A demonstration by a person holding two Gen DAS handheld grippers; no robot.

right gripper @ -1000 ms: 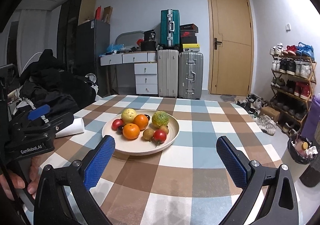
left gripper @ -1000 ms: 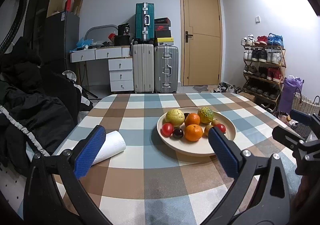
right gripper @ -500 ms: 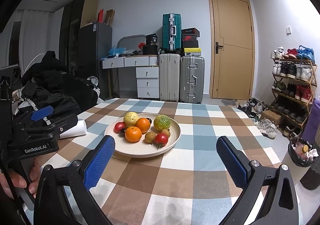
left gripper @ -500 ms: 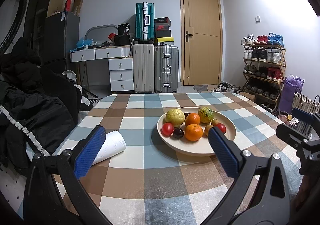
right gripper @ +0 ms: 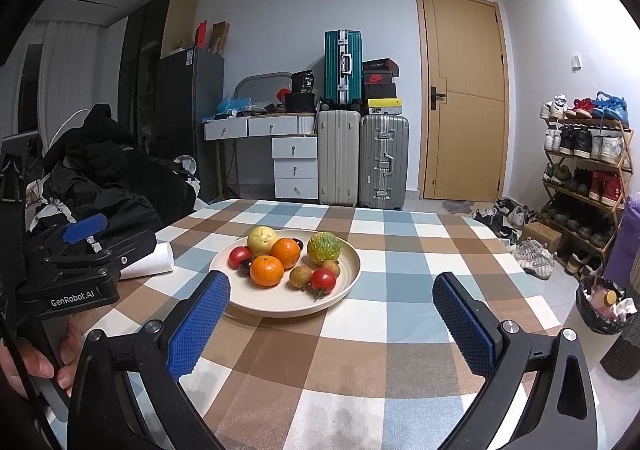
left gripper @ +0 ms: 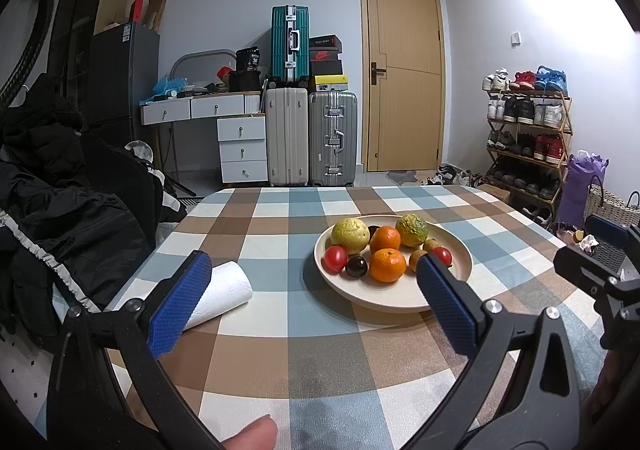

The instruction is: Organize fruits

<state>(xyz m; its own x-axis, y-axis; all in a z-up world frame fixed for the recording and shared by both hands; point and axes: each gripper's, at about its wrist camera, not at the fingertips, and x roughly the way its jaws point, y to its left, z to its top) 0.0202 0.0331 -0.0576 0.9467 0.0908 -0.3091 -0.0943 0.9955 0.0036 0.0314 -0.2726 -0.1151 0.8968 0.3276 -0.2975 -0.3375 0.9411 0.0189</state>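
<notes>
Two claws, the left claw (left gripper: 312,300) and right claw (right gripper: 332,314), hang spread and empty near the plate (right gripper: 256,300) of fruits (right gripper: 267,270) mid-bench (right gripper: 372,362), so best approach low, straddle one near orange squarely, and squeeze gently.

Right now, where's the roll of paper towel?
The paper towel roll lies on its side on the checked tablecloth, left of the fruit plate and just behind the left tool's left finger in the left wrist view.
</notes>
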